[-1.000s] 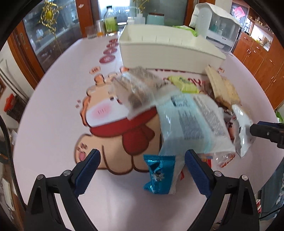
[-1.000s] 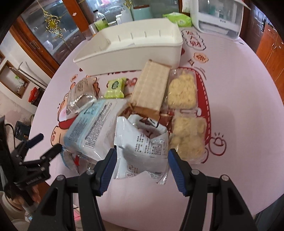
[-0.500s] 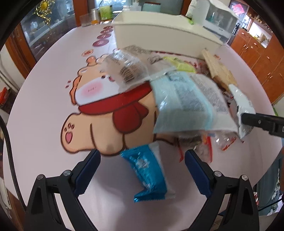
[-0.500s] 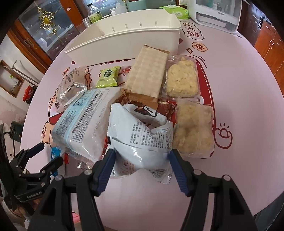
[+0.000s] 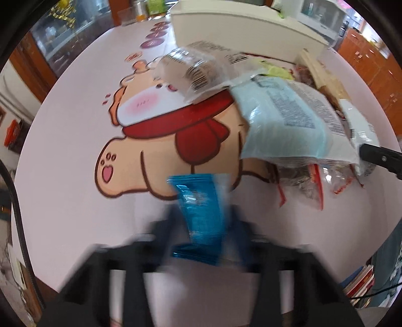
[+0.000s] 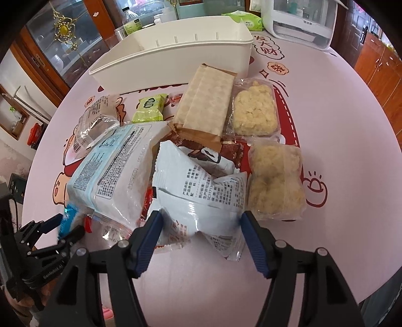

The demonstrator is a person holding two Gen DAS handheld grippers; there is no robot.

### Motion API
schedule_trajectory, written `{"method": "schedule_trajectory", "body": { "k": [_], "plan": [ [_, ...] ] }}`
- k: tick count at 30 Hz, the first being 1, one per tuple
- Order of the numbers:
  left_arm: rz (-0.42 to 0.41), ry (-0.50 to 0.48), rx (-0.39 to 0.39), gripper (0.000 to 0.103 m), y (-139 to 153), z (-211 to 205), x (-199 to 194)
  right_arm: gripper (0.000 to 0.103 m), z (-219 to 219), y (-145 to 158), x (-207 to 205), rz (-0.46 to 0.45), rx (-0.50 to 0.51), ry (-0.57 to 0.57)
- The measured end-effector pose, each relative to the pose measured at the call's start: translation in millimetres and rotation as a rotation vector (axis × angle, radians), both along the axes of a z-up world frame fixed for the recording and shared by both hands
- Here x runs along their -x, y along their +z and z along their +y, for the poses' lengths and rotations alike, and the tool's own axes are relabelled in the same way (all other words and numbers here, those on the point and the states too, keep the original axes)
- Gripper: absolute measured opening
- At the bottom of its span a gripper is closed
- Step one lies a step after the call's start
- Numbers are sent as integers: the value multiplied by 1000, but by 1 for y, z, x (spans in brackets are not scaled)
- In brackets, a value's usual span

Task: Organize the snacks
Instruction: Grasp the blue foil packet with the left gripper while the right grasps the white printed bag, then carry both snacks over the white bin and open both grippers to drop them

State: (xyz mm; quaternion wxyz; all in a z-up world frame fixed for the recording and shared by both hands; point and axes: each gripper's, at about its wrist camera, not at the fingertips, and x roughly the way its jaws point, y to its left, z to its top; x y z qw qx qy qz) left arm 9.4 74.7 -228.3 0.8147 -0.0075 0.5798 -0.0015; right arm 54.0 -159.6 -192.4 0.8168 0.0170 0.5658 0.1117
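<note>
the left gripper [image 5: 203, 226] stood at the bottom centre of the left wrist view, blurred. its jaws were closing, and a blue foil snack packet [image 5: 201, 216] stood between them, its upper end over the cartoon print of the bench [image 5: 62, 188]. the blur hid whether the pads pressed on it already. in the right wrist view the same gripper appeared at the lower left, with the blue packet between its dark tips.

the right gripper [image 6: 201, 234] was at the bottom centre of its own view. its jaws were closing around the lower end of a crumpled white snack bag with black print [image 6: 198, 186]. both blue pads touched the sides of this bag.

the other snacks lay in a loose pile in the middle of the pink bench. a pale blue and white bag [image 6: 113, 171] lay left of the white one, partly over a clear packet with red marks [image 5: 311, 186]. above them lay a long brown wafer pack [image 6: 204, 105], a small green packet [image 6: 149, 107] and a clear wrapped snack [image 6: 96, 120]. to the right, two clear packs of yellow crumbly pieces [image 6: 253, 110] lay one below the other.

a white plastic bin [image 6: 176, 57] stood just behind the pile, in the upper part of the frame. a white appliance [image 6: 301, 20] stood at the upper right.
</note>
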Motion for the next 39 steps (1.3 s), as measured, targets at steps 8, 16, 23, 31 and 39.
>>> {"method": "schedule_trajectory", "body": {
  "k": [8, 16, 23, 31, 39],
  "plan": [
    [-25, -52, -8, 27, 14, -1, -2, 43, 5, 5, 9, -22, 22, -13],
    [-148, -151, -6, 27, 74, -3, -4, 43, 10, 43, 27, -156, 24, -60],
    [-264, -231, 41, 27, 132, -16, -26, 43, 11, 84, 45, -277, -18, -113],
    [-398, -242, 136, 27, 192, -32, -55, 43, 9, 125, 58, -386, -42, -142],
    [-491, -208, 132, 27, 248, -34, -89, 44, -2, 168, 37, -478, -96, -181]
  ]
}}
